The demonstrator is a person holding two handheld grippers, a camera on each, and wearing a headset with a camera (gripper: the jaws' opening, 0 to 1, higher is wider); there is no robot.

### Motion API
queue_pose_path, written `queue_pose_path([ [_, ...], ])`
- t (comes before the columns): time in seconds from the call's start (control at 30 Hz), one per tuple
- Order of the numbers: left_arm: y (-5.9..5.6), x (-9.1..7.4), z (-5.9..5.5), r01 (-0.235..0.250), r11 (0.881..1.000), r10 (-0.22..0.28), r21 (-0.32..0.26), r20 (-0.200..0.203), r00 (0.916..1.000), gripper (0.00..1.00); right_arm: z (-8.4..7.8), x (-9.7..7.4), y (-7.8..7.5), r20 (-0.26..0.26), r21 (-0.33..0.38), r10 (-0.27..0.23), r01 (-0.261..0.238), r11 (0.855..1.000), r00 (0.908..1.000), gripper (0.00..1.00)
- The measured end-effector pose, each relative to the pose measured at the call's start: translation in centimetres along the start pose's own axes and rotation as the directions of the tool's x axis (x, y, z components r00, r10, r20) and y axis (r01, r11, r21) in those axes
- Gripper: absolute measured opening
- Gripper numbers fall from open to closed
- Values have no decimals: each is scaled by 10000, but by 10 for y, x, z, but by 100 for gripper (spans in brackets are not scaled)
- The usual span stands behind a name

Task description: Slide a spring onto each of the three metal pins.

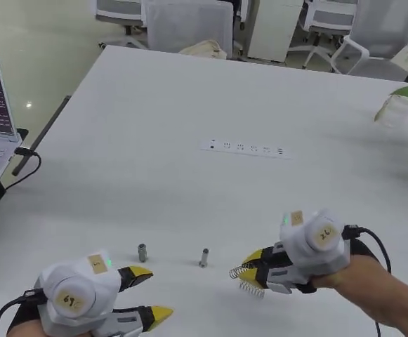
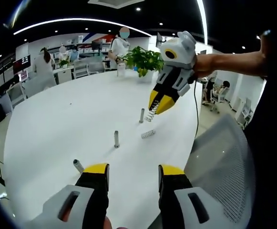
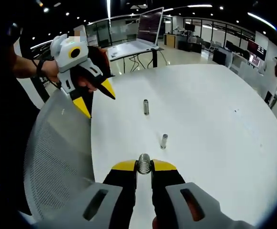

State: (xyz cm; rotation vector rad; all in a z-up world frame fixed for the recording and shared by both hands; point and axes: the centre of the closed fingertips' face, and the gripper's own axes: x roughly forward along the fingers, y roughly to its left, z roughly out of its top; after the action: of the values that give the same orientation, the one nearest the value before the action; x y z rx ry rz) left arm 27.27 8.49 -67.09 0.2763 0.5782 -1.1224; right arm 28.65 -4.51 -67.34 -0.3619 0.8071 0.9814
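Left gripper (image 1: pixel 157 292) fingers wide, empty; right gripper (image 1: pixel 249 267) fingers tight on a spring (image 3: pixel 144 163), third pin (image 2: pixel 141 115) probably hidden behind them

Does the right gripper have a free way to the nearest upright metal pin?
Probably yes: the right gripper, shut on a coiled metal spring, faces that short silver pin across bare white tabletop.

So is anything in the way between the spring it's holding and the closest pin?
Nothing visible is in the way. The right hand-held gripper holds the spring, and just bare white table lies between it and the nearest bare pin ahead.
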Motion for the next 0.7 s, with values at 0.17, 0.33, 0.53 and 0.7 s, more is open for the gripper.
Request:
queue_pose_path([
  [0.17, 10, -7, -9, -381, 9987, 379, -331, -50, 9993, 38, -3, 6, -9, -312, -91, -87, 84, 9999, 9995, 9],
  [0.33, 18, -14, -16, -677, 9953, 678, -697, -7, 9977, 41, -3, 12, -15, -605, -251, -72, 57, 9997, 9981, 9],
  [0.53, 27, -20, -24, -967, 9897, 972, -1054, -5, 9953, 44, -5, 18, -24, -896, -439, -50, 11, 9990, 9960, 9],
  [0.7, 36, -28, -28, -1213, 9821, 1238, -1439, 80, 9923, 47, -4, 23, -32, -1071, -537, -71, 13, 9986, 9942, 9],
])
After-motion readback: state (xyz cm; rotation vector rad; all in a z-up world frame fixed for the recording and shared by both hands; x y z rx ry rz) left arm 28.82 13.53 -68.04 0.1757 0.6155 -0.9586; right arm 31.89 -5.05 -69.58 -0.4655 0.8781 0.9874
